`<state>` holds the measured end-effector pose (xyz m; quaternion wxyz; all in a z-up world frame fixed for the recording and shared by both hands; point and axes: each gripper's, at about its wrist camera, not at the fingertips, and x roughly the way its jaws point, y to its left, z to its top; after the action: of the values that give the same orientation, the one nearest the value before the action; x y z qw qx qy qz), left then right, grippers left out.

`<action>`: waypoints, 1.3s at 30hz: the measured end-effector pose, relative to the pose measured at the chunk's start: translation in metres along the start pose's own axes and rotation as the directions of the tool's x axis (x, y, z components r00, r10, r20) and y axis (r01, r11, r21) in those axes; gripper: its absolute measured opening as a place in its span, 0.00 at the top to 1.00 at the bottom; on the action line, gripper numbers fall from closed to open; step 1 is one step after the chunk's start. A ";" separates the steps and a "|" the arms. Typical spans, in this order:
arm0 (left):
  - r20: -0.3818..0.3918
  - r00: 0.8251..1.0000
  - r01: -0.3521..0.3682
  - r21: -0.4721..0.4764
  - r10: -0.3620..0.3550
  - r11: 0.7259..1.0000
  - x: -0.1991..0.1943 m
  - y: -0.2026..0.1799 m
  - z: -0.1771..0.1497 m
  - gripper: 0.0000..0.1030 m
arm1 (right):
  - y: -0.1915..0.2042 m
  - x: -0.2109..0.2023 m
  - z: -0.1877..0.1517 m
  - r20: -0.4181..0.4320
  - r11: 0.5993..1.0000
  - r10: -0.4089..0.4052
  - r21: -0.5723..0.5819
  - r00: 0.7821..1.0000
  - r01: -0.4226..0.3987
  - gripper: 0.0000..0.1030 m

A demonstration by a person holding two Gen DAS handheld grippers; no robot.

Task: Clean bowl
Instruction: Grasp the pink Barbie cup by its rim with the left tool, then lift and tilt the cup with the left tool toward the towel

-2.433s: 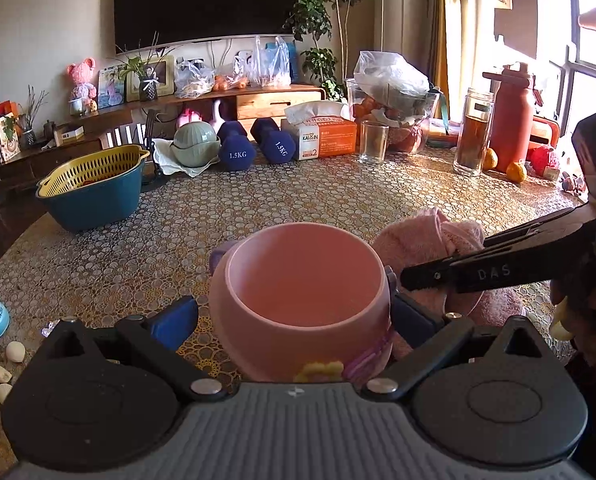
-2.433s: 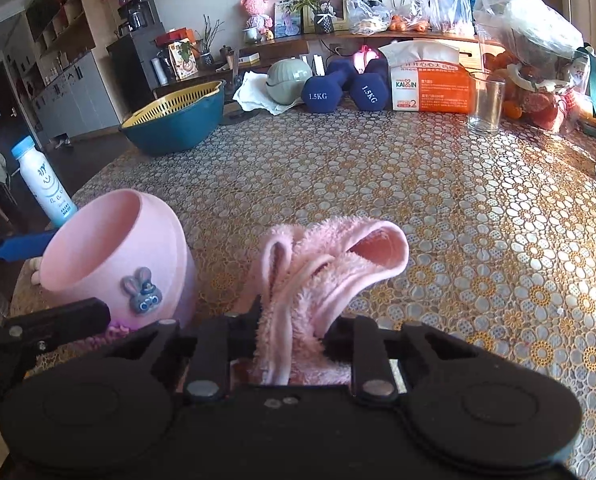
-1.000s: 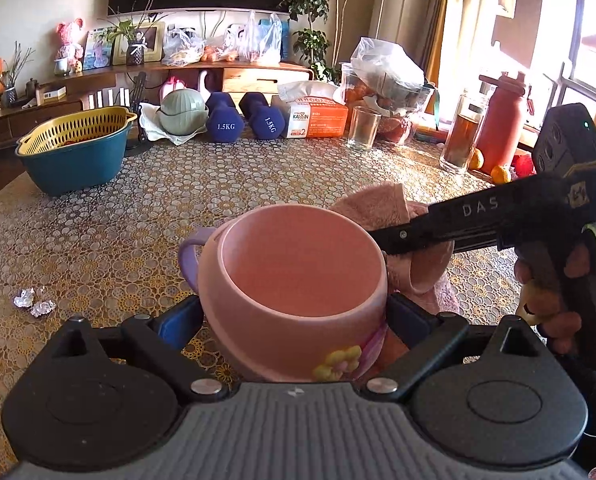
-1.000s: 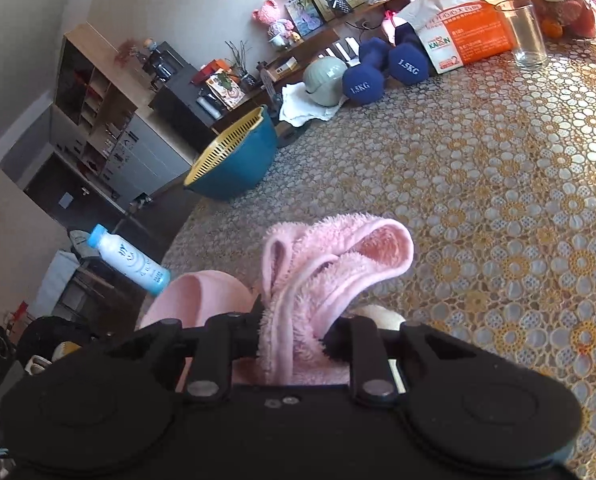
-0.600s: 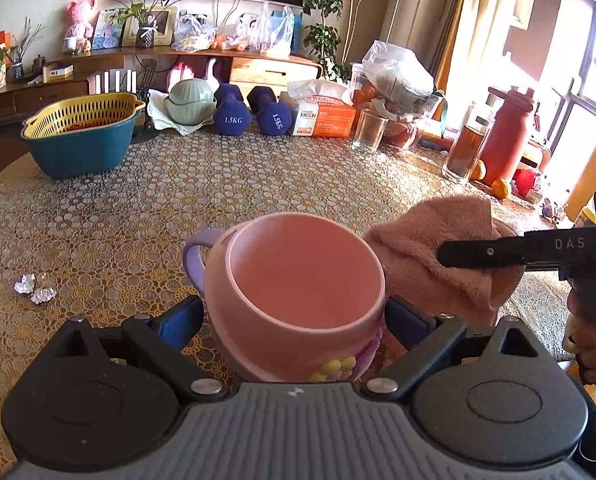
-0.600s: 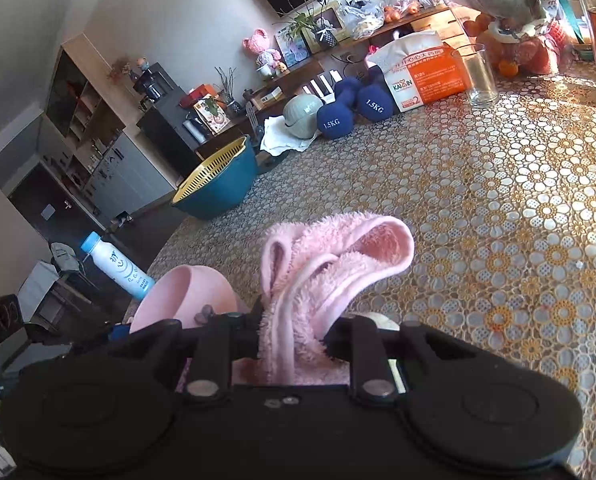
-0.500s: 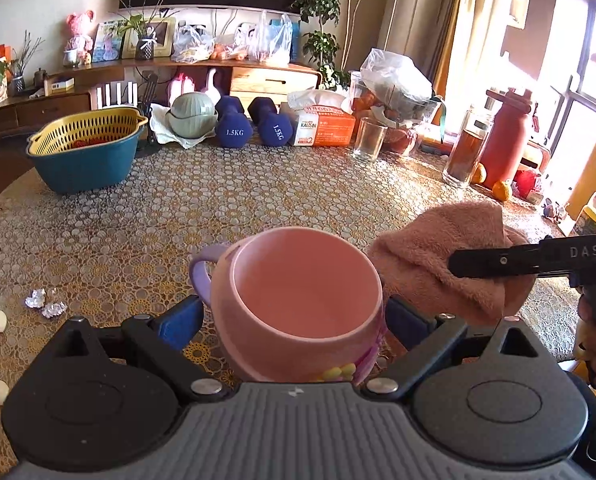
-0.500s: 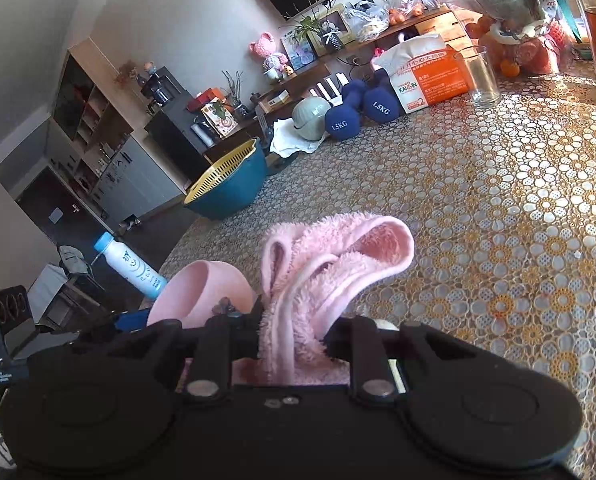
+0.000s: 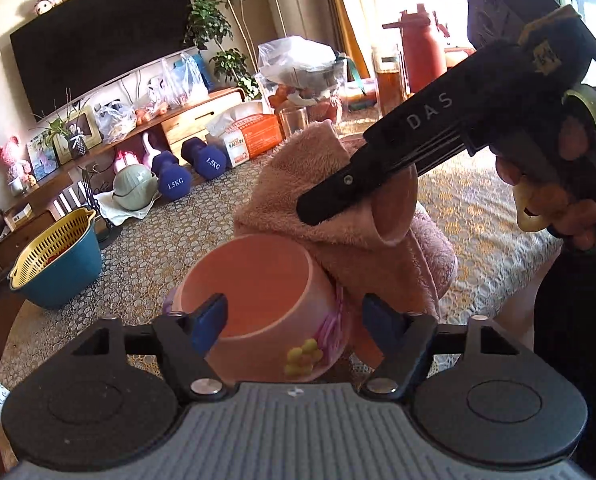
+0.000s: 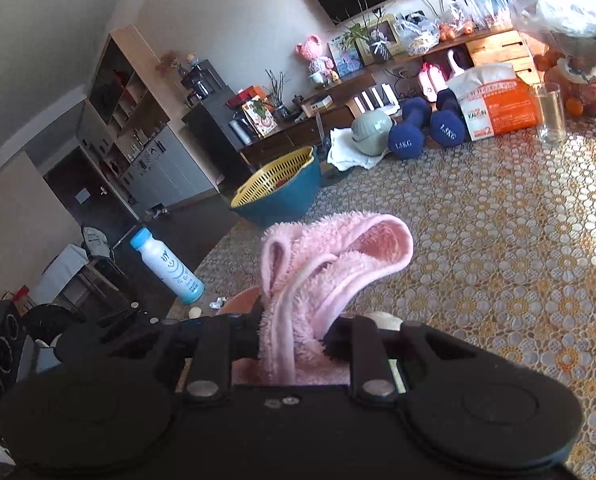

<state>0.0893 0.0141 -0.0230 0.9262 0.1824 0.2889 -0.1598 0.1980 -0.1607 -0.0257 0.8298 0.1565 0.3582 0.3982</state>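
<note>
Bowl (image 9: 257,292) sits low at 6 o'clock, left gripper (image 9: 293,316) jaws just closing, one over the rim, grip unclear. Right gripper (image 10: 293,344) pinches the pink towel (image 9: 338,216), hanging at the bowl's 2 o'clock edge. Wiping hasn't really started, I'd guess.

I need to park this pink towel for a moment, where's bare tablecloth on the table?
The broad stretch of tablecloth between the blue colander bowl, the dumbbells and the drinking glass lies bare. The table's far edge is crowded.
</note>
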 end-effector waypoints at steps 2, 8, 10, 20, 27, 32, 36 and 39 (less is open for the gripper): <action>0.005 1.000 -0.010 0.026 0.010 1.000 0.002 -0.002 -0.001 0.32 | -0.004 0.011 -0.006 -0.026 1.000 -0.023 0.004 0.999 0.024 0.80; -0.015 1.000 0.010 0.103 -0.008 0.995 0.003 0.002 -0.003 0.32 | -0.025 0.010 -0.008 -0.033 0.993 -0.113 0.029 0.993 0.114 0.79; -0.028 0.999 0.025 0.178 -0.020 0.984 0.002 0.000 -0.004 0.32 | -0.035 0.003 -0.011 -0.026 0.991 -0.125 0.052 0.992 0.126 0.79; -0.090 0.996 0.039 0.464 0.004 0.885 0.020 -0.030 -0.006 0.49 | -0.052 -0.028 -0.028 -0.006 0.984 -0.132 0.120 0.991 0.132 0.79; -0.111 0.993 0.083 0.318 -0.050 0.945 0.016 -0.018 0.004 0.73 | -0.049 -0.038 -0.036 -0.004 0.986 -0.108 0.126 0.994 0.107 0.79; -0.111 0.990 0.103 0.172 -0.084 0.980 0.013 -0.006 0.005 0.77 | -0.037 -0.033 -0.039 -0.017 0.991 -0.080 0.103 0.997 0.082 0.79; -0.072 0.988 0.141 0.011 -0.140 0.990 0.003 0.011 0.005 0.77 | -0.025 -0.028 -0.038 -0.021 0.995 -0.056 0.080 0.998 0.057 0.79; -0.009 0.982 0.184 -0.130 -0.187 0.974 -0.004 0.022 0.004 0.77 | -0.023 -0.026 -0.032 -0.001 0.992 0.007 0.128 1.000 -0.007 0.79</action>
<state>0.0970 0.0326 -0.0121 0.9140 0.0963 0.3239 -0.2246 0.1767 -0.1958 -0.0480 0.8164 0.2102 0.3832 0.3775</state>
